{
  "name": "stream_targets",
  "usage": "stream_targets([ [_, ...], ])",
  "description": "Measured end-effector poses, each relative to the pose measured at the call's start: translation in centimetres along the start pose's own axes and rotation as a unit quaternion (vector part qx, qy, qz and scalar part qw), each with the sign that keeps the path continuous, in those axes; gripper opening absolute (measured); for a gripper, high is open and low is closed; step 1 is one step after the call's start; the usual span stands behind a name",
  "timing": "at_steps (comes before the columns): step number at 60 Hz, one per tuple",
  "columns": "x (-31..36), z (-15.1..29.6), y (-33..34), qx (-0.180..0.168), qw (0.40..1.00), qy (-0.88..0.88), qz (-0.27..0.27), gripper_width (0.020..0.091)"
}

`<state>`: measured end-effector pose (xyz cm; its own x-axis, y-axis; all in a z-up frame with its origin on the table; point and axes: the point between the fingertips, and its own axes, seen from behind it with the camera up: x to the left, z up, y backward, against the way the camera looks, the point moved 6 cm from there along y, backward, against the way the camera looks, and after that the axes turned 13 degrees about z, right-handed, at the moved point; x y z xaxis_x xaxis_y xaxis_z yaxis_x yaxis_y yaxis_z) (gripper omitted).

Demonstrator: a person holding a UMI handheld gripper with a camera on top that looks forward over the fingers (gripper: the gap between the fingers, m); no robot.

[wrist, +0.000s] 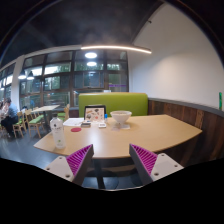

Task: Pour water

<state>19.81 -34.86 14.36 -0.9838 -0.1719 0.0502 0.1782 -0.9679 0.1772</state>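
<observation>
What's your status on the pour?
Gripper open, empty, short of the table. Bottle near table's edge, bowl farther back. Nothing in the way.

My gripper [112, 162] hangs level, jaws spread wide apart, both magenta pads [80, 160] showing, nothing held between them.

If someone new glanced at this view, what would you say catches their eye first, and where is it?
Probably the tongs, whose pink pads stand open and empty nearest the camera. Just beyond them spreads a light wooden table, with a white bowl near its far side and a clear bottle at its near left edge. Behind the table, a bright green bench back stands out against the wall.
</observation>
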Motion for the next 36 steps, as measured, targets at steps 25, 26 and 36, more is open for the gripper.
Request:
stream_targets([
  [25,4.1,-1.8,-2.3,-0.008,0.999,-0.017,0.046,0.0835],
  [26,4.7,-2.0,-2.7,-0.008,0.999,-0.017,0.051,0.0834],
  [36,10.9,-2.6,-7.8,-0.017,0.996,-0.009,0.088,0.0825],
])
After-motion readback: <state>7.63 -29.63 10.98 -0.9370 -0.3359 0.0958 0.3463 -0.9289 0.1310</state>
